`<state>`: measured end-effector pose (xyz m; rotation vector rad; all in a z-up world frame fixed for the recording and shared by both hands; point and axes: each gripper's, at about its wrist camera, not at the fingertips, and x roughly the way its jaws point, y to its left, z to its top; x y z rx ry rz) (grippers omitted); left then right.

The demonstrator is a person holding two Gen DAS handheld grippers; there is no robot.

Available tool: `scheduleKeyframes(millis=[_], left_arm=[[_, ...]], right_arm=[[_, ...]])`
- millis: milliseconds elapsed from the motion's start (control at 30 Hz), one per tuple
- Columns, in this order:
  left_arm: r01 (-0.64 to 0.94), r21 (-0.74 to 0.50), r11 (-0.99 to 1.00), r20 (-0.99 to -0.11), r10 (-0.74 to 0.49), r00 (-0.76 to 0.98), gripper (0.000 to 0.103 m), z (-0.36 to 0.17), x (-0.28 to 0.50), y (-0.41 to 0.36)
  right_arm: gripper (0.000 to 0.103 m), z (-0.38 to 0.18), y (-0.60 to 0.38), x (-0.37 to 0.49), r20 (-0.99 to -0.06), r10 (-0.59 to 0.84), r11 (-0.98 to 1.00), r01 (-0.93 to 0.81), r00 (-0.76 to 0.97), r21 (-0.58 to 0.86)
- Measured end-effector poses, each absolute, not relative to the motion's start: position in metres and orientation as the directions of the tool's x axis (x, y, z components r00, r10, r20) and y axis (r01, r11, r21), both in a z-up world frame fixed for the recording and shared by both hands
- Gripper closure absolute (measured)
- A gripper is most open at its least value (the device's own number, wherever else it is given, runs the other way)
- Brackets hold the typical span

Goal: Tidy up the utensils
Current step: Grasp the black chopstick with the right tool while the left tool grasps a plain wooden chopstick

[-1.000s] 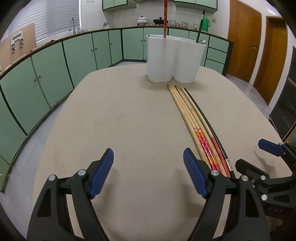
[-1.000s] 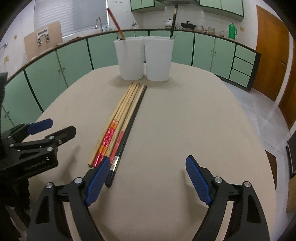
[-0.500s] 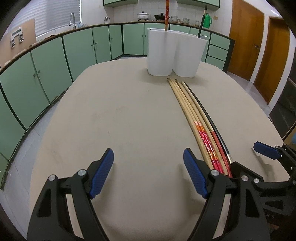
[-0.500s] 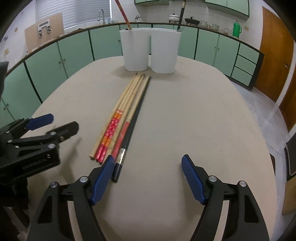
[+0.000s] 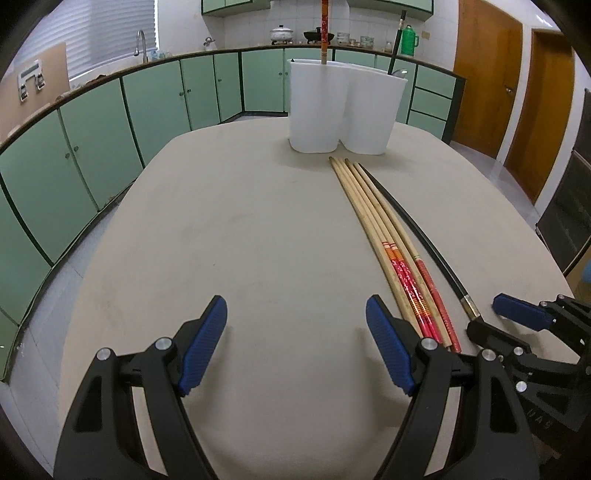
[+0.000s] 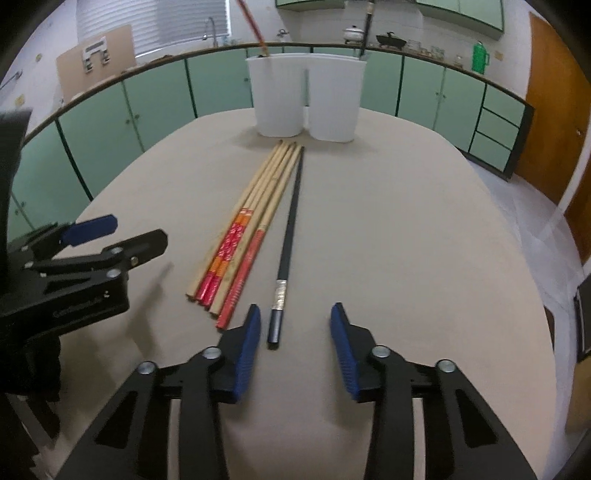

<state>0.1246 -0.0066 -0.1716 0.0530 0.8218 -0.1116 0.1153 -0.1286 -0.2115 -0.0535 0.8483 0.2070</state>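
Several wooden chopsticks with red ends (image 5: 384, 236) (image 6: 255, 218) lie side by side on the beige table (image 5: 258, 240). A black chopstick (image 6: 290, 236) (image 5: 417, 229) lies apart on their right. Two white holders (image 5: 343, 107) (image 6: 306, 99) stand at the far end, one with a red chopstick (image 5: 324, 29), the other with a black one (image 5: 396, 44). My left gripper (image 5: 297, 343) is open and empty, left of the wooden bunch. My right gripper (image 6: 293, 341) is open, its jaws on either side of the black chopstick's near end.
Green cabinets (image 5: 92, 147) run around the table, with a sink and counter items behind. Wooden doors (image 5: 517, 85) stand at the right. The table's near edge lies just under both grippers.
My right gripper has moved forward and lower to the black chopstick's near end, and its jaws have narrowed. The black chopstick now lies apart from the wooden ones. The left gripper has barely moved.
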Motion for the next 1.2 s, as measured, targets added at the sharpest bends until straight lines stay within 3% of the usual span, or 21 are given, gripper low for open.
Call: scheduleKeyframes(millis=[100,167,200,567,967,1067,1167,1200], left_arm=[[0.126,0.006,0.992,-0.734,-0.081,0.674,0.028,-0.172,0.124,-0.008],[0.13,0.005,0.992,-0.735,-0.084,0.673,0.028,-0.172,0.123,-0.008],[0.135,0.001,0.991,-0.735,-0.09,0.671,0.027,-0.172,0.123,-0.009],[0.21,-0.03,0.977,-0.754,-0.16,0.637,0.028,-0.176,0.122,-0.03],[0.164,0.006,0.986,-0.792,-0.095,0.602,0.027,-0.184,0.134,-0.035],[0.169,0.013,0.985,-0.791,-0.094,0.604,0.039,-0.183,0.135,-0.038],[0.198,0.019,0.98,-0.786,-0.108,0.608,0.061,-0.181,0.133,-0.044],[0.208,0.012,0.978,-0.785,-0.12,0.608,0.074,-0.181,0.132,-0.046]], right_arm=[[0.075,-0.212,-0.127,0.116,-0.749,0.161,0.978,-0.207,0.642,0.032],[0.095,-0.211,-0.126,0.115,-0.748,0.164,0.977,-0.211,0.643,0.033],[0.096,-0.211,-0.126,0.115,-0.748,0.167,0.976,-0.214,0.642,0.034],[0.097,-0.211,-0.156,0.119,-0.745,0.144,0.988,-0.137,0.651,0.071],[0.096,-0.213,-0.167,0.121,-0.743,0.141,0.99,-0.115,0.654,0.087],[0.096,-0.213,-0.166,0.123,-0.746,0.143,0.989,-0.119,0.651,0.087],[0.096,-0.213,-0.164,0.122,-0.746,0.143,0.989,-0.122,0.65,0.084],[0.096,-0.213,-0.164,0.122,-0.746,0.142,0.989,-0.121,0.65,0.082]])
